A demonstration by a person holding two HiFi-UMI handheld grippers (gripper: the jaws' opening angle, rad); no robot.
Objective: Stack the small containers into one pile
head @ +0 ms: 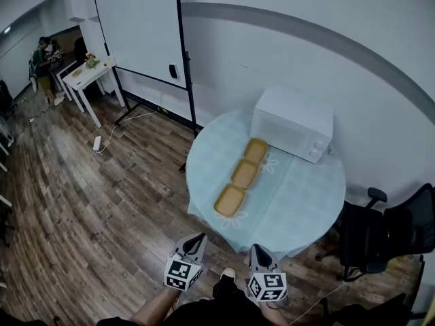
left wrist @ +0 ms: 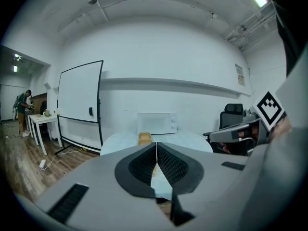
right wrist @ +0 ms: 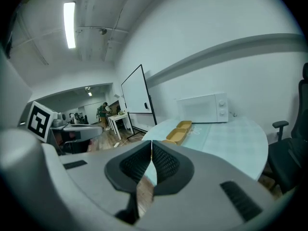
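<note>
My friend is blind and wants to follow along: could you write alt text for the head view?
Three yellow containers lie in a row, unstacked, on a round pale-blue table beside a white microwave. At the bottom edge the left gripper and right gripper, both shut and empty, are held short of the table above a wooden floor.

White walls, wood floor (head: pixel 102 202), whiteboard (head: pixel 139 29), round table (head: pixel 306 202).

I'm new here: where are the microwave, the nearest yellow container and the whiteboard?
microwave (head: pixel 292 123), head view, its top.
nearest container (head: pixel 230 200), head view, its middle.
whiteboard (head: pixel 139 29), head view, its white face.
</note>
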